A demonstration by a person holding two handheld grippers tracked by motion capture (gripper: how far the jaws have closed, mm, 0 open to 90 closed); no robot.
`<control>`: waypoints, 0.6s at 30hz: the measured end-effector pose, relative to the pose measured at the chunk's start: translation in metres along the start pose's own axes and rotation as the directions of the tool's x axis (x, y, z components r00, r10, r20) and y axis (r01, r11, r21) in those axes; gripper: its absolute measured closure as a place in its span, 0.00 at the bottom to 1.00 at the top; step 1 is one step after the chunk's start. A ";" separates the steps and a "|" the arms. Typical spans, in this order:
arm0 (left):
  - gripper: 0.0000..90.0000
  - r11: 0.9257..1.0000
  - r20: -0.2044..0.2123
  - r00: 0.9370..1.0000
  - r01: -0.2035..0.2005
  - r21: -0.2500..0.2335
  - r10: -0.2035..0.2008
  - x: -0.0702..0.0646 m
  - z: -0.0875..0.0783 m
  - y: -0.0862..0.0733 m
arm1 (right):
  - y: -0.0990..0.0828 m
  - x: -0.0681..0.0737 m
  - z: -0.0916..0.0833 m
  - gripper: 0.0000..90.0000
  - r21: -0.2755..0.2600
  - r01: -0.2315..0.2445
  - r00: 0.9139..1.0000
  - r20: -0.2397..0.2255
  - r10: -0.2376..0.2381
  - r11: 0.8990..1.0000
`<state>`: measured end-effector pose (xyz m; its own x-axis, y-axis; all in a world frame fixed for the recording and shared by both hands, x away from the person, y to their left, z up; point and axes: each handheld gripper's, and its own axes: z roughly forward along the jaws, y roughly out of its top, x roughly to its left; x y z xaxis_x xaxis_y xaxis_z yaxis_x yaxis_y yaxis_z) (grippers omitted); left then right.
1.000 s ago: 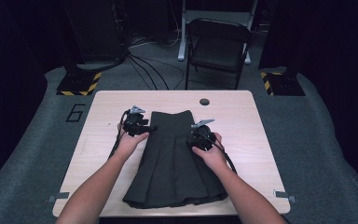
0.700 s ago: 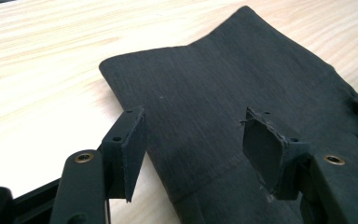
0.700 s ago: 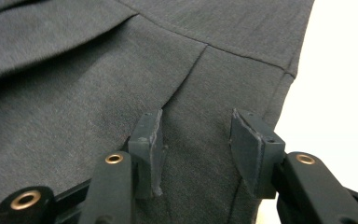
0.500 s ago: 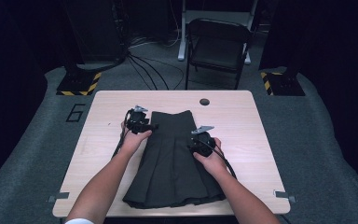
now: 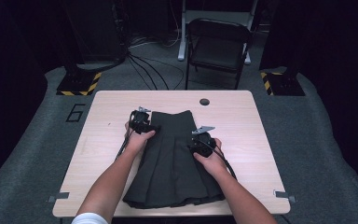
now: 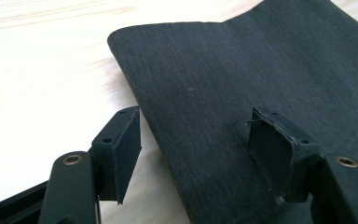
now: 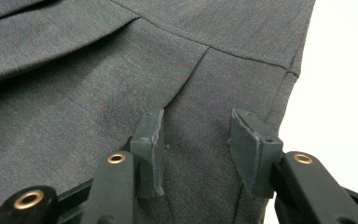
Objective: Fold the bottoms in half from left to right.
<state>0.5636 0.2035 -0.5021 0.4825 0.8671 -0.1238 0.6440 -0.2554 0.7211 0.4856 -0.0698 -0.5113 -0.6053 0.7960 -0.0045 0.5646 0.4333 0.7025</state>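
A dark grey pleated skirt (image 5: pixel 172 163) lies flat on the light wooden table (image 5: pixel 256 135), waistband at the far end. My left gripper (image 5: pixel 142 122) sits low at the waistband's left corner. In the left gripper view its jaws (image 6: pixel 198 154) are open and have just been opening: one pad (image 6: pixel 126 151) hangs over bare table and the other (image 6: pixel 272 149) over the skirt (image 6: pixel 242 70), whose edge runs between them unpinched. My right gripper (image 5: pixel 200 142) rests on the skirt's right side. Its jaws (image 7: pixel 205 149) have been closing but stand open over flat fabric (image 7: pixel 98 93) near the right edge.
A small dark round hole (image 5: pixel 204 101) marks the table's far edge. Behind the table stands a folding chair (image 5: pixel 219 46), with cables on the floor (image 5: pixel 144 70) and yellow-black striped bases (image 5: pixel 79 86) at both sides. Bare tabletop flanks the skirt.
The left gripper has sunk slightly toward the waistband's left corner, and its jaws look wider. The right gripper has shifted a little nearer the person on the skirt.
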 end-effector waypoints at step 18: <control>0.34 0.998 0.036 0.998 0.058 0.025 -0.059 0.003 0.016 -0.003 | 0.000 0.001 0.000 0.61 0.004 -0.011 1.000 0.003 0.011 1.000</control>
<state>0.5727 0.1994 -0.5155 0.4648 0.8646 -0.1907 0.6857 -0.2153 0.6953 0.4848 -0.0693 -0.5111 -0.5975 0.8019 0.0007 0.5733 0.4265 0.6996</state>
